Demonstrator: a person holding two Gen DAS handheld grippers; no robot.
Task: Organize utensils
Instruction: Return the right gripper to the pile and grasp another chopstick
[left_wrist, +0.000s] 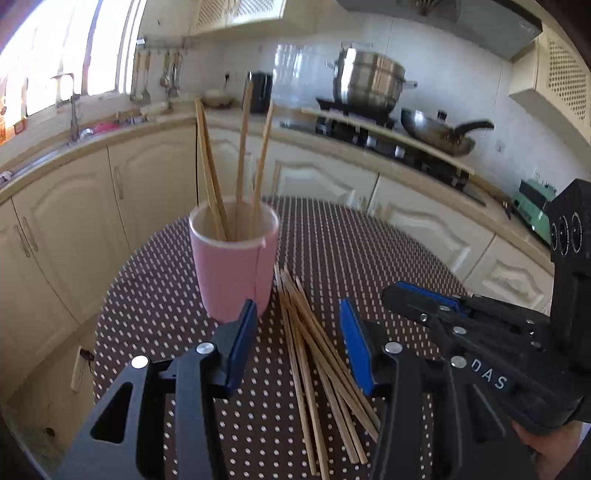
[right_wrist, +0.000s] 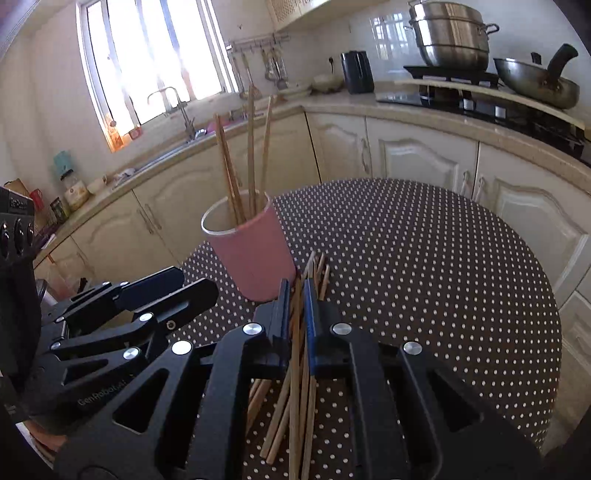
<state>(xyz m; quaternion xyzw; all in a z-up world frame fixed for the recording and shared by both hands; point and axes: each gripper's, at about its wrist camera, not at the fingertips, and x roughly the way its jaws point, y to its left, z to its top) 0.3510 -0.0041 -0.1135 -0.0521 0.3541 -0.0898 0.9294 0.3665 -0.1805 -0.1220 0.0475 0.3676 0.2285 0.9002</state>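
A pink cup (left_wrist: 236, 269) stands on the brown polka-dot table (left_wrist: 351, 251) and holds several wooden chopsticks (left_wrist: 242, 162) upright. A loose pile of chopsticks (left_wrist: 317, 354) lies on the table just right of the cup. My left gripper (left_wrist: 299, 325) is open and empty, hovering over the pile just in front of the cup. My right gripper (right_wrist: 297, 299) is shut on a chopstick (right_wrist: 295, 369) from the pile (right_wrist: 284, 417), close beside the cup (right_wrist: 255, 254). The right gripper also shows at the right of the left wrist view (left_wrist: 424, 302).
Cream kitchen cabinets (right_wrist: 424, 155) curve behind the table. A sink and tap (right_wrist: 177, 107) are under the window. A steel pot (right_wrist: 450, 33) and a wok (right_wrist: 535, 81) sit on the stove at the right. The table edge (right_wrist: 550, 317) is to the right.
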